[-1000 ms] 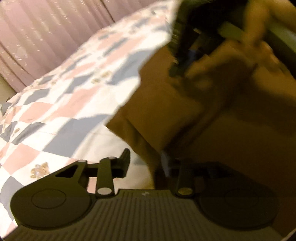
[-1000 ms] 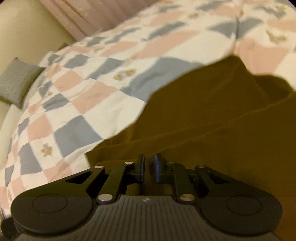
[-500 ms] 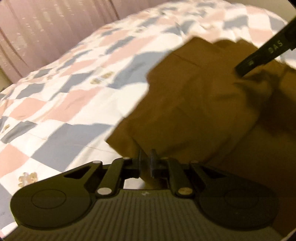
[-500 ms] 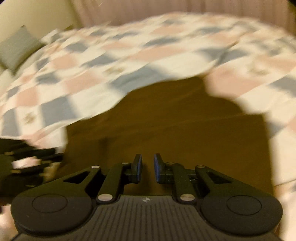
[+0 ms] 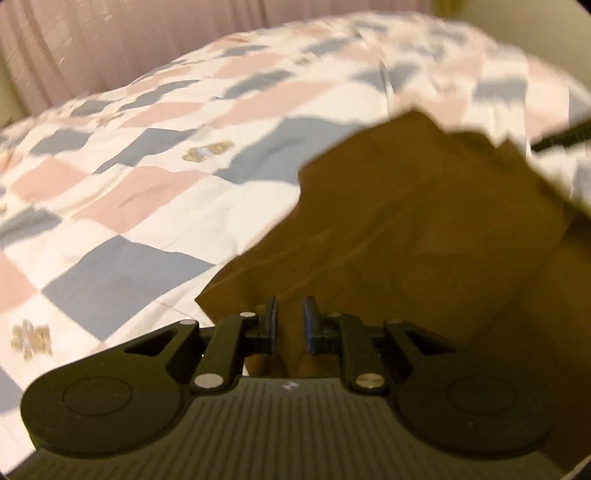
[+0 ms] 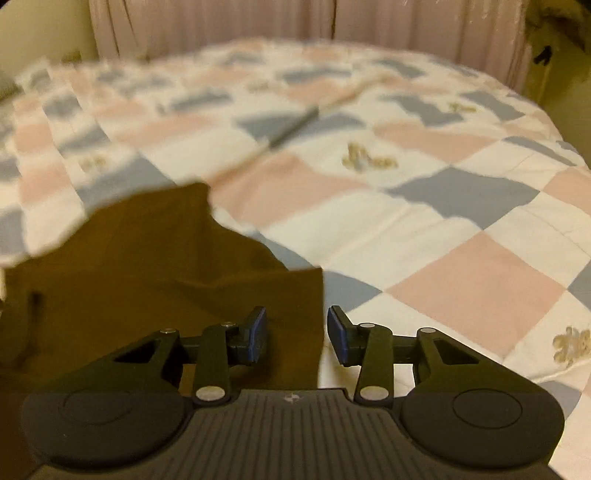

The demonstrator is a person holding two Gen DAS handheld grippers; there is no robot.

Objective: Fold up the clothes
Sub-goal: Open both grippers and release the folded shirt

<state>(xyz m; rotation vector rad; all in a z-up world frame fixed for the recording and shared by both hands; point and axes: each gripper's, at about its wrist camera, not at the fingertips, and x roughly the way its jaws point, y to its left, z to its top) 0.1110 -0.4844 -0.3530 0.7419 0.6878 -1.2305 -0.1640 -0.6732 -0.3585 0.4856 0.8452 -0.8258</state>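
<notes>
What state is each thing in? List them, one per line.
Left gripper: nearly shut, brown cloth between its fingers.
Right gripper: open, straddling the cloth's edge, gripping nothing.
Brown garment: partly folded, layers overlapping, lying on the bed.
Quilt: spread over the bed, slightly creased.
Curtain: drawn.

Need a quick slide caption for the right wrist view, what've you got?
Right hand-held gripper open over the edge of a brown garment on a checked quilt.
</notes>
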